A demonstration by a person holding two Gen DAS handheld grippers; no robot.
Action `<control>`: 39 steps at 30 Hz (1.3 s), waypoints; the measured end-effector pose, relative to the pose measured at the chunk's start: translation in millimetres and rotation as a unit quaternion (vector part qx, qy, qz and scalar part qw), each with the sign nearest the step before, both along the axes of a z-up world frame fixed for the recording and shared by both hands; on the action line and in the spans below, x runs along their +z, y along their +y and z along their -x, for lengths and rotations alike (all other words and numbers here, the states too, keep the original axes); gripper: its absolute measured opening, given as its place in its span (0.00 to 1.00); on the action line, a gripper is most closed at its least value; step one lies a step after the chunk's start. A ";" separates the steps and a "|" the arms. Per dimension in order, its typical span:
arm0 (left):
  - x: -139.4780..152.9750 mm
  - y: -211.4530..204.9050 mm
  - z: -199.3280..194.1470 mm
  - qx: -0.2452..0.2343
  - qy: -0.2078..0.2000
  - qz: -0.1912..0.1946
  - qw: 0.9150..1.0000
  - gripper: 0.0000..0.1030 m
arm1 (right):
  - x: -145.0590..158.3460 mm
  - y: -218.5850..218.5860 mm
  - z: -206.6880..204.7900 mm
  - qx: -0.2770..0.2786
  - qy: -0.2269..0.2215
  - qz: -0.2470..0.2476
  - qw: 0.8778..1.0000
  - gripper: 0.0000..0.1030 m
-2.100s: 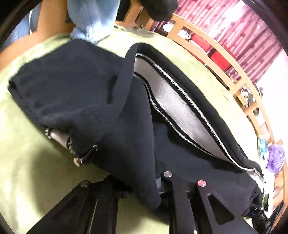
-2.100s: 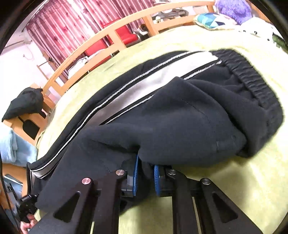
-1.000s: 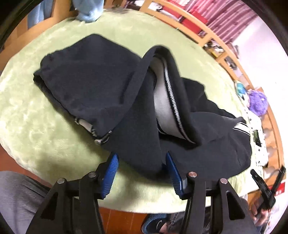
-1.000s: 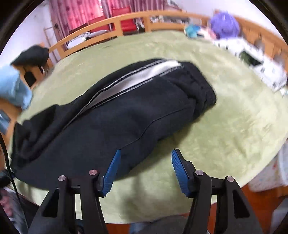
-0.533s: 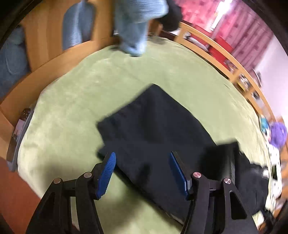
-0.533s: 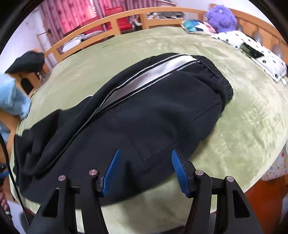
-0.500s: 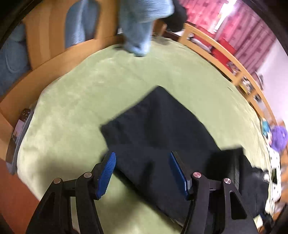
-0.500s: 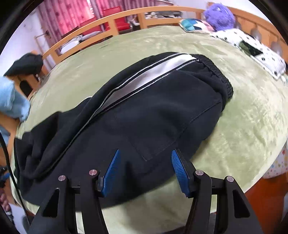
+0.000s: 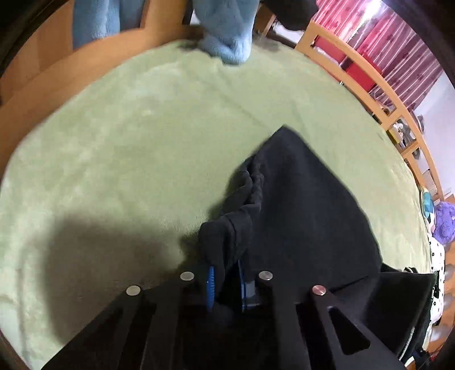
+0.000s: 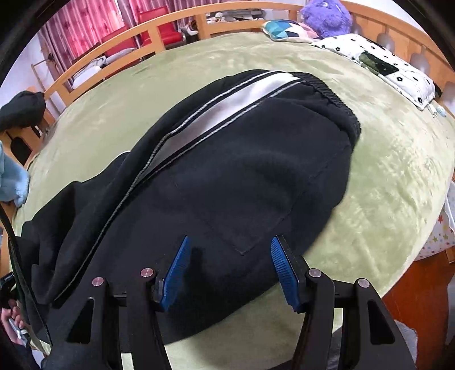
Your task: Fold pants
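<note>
Black pants with a grey side stripe lie across a green bed blanket, waistband at the far right. My right gripper hangs open just above the seat pocket, with nothing between its blue pads. In the left wrist view the pants run off to the right. My left gripper has its jaws closing tight on the bunched leg hem, and its pads press on the cloth.
A light blue garment hangs over the far wooden rail. A purple plush and a black-and-white patterned pillow lie at the head end. The bed edge drops off at right. A hand shows at bottom left.
My left gripper swung over to the leg end, came down and shut on the hem. The right gripper sank slightly toward the pants and stayed open.
</note>
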State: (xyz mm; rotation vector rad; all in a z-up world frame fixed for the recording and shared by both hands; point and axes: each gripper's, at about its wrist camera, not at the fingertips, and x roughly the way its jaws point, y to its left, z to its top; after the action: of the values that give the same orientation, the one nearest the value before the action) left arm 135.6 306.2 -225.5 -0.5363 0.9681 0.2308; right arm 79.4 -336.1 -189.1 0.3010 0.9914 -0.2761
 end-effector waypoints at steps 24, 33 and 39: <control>83.2 -29.9 100.4 0.059 0.019 -0.116 0.991 0.55 | 24.7 -99.6 28.1 -0.028 -0.037 -0.002 0.999 0.68; 87.5 -107.7 84.1 0.025 0.015 -0.094 0.995 0.56 | -4.7 -219.2 -34.7 -0.081 -0.071 -0.104 0.989 0.71; 89.0 -134.0 76.3 0.030 0.023 -0.096 0.995 0.56 | -60.2 -253.0 -86.7 -0.109 -0.058 -0.241 0.963 0.79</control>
State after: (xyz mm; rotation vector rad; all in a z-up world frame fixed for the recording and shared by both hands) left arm 59.4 172.2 -136.5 -0.3848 0.9638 0.3875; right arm 166.1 -589.1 -249.2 0.8655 0.9003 -0.2093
